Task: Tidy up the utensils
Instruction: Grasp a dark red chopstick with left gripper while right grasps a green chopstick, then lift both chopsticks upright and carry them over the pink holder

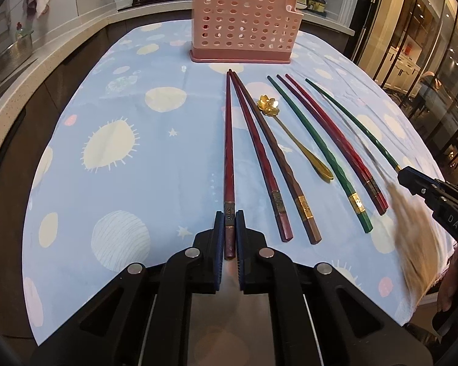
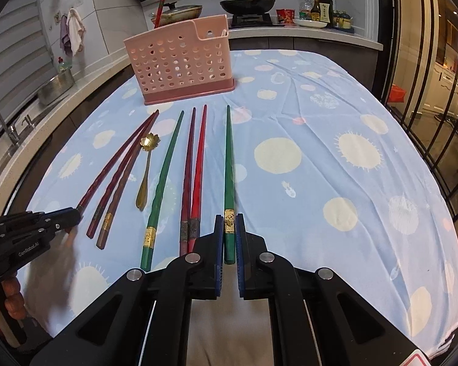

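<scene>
A pink perforated utensil holder [image 1: 244,24] [image 2: 180,64] stands at the far side of the blue patterned tablecloth [image 1: 137,106] [image 2: 320,152]. Several chopsticks lie in a row in front of it, with a gold flower-headed spoon [image 1: 290,134] [image 2: 146,164] among them. My left gripper [image 1: 229,219] is shut on the thick end of the leftmost dark red chopstick [image 1: 229,140] [image 2: 116,161]. My right gripper [image 2: 229,222] [image 1: 412,180] is shut on the thick end of the rightmost green chopstick [image 2: 228,164] [image 1: 351,122]. Both chopsticks lie along the cloth.
Between the held sticks lie a dark red chopstick [image 1: 256,152], a brown one [image 1: 284,164], a green one [image 1: 317,152] and two red ones [image 1: 336,143]. A counter with pans [image 2: 247,3], bottles [image 2: 317,9] and a sink [image 2: 3,128] runs behind and left.
</scene>
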The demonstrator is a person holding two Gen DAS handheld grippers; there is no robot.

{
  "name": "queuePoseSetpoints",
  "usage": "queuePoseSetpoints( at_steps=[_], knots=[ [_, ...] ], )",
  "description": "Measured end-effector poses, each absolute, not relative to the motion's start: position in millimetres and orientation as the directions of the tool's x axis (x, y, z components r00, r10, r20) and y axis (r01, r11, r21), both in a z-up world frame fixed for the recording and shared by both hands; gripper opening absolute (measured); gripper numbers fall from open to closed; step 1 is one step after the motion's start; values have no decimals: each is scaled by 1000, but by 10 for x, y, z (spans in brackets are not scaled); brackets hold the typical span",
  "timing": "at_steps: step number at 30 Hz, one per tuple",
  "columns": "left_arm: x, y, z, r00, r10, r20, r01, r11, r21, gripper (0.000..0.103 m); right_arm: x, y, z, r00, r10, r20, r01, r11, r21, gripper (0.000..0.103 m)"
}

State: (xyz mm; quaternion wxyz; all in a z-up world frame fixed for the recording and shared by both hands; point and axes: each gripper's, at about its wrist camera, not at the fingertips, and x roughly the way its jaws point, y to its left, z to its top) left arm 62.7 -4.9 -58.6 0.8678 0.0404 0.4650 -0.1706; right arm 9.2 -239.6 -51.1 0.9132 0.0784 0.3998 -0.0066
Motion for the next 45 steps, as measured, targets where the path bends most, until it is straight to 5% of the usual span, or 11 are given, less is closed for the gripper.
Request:
queuePoseSetpoints(
  at_steps=[11,23,45],
  knots=[
    [641,243,255,651,-328,-685,324,936,-140,7,176,-2677,328,812,74,-578,47,980,193,7],
    [1262,116,1110,796,-303,-524,325,944,-52,7,777,-2752,1268,910,61,-409,-14,993,117,7],
    [2366,-152,2548,906,-316,-282,319,947,-34,7,2394,-2705,2132,949,72,-306,-37,992,119,7]
  ],
)
